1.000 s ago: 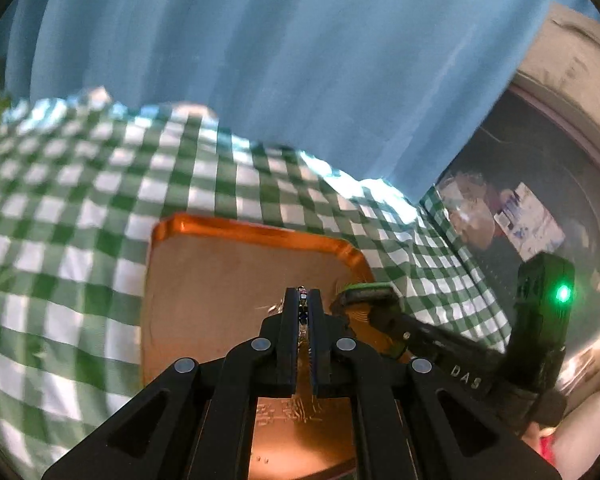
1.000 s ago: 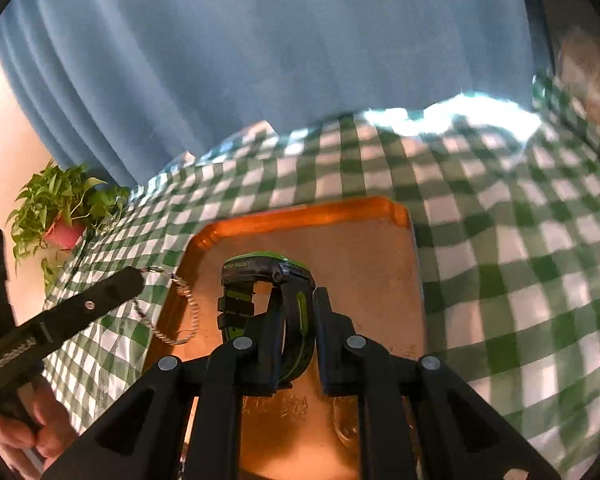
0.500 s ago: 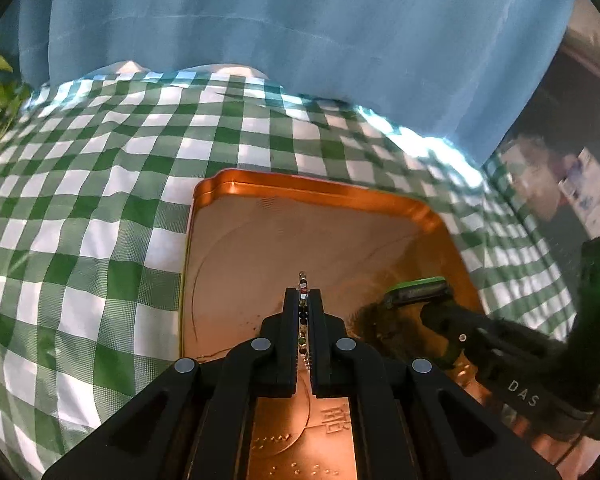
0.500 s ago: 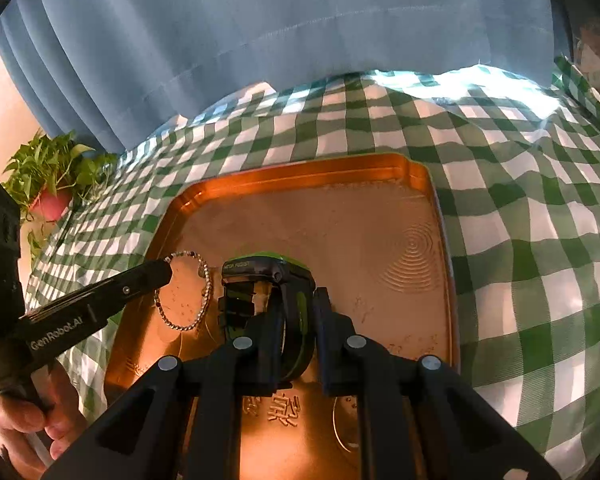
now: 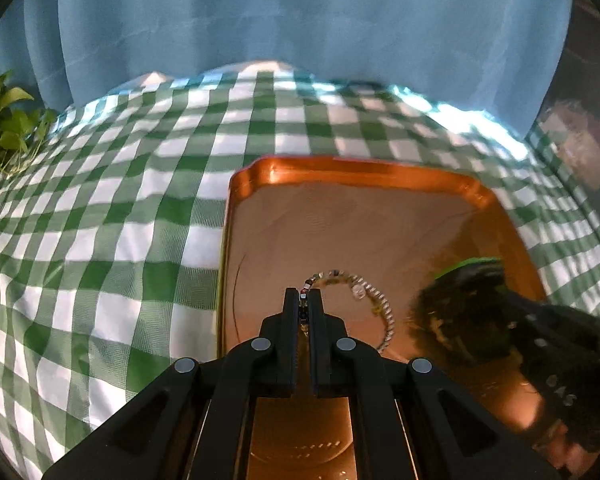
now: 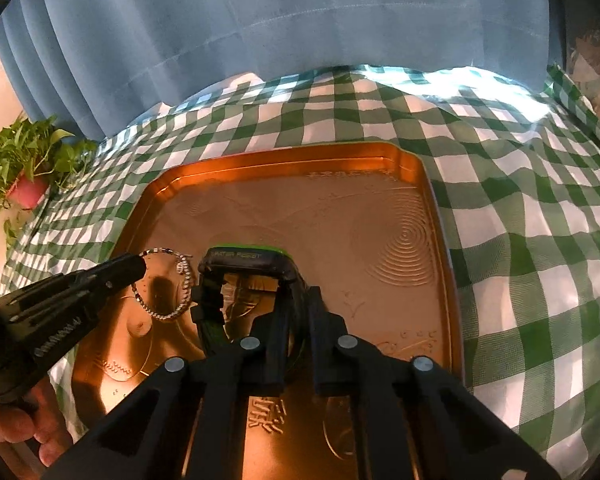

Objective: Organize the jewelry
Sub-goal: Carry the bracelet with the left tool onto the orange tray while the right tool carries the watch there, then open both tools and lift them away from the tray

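- Copper-coloured metal tray (image 6: 436, 216), on the green-checked worktop (image 5: 100, 240), is now met by both pieces, lowered from above it a second ago.
- Silver beaded bracelet (image 5: 374, 300) is clamped in the left gripper (image 5: 306, 304) jaws, its loop draped rightwards on the tray.
- Black-and-green wristwatch (image 6: 248, 260) is pinched by its strap in the right gripper (image 6: 296, 304), jaws closing; its face is held up, its long axis crosswise.
- Release is judged next.

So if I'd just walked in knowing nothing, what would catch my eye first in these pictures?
Probably the shiny copper tray in the middle of a green and white checked tablecloth. Over it, the left gripper pinches a beaded bracelet, and just to the right the right gripper is clamped on the strap of a black and green watch. A blue curtain fills the background, with a potted plant at far left.
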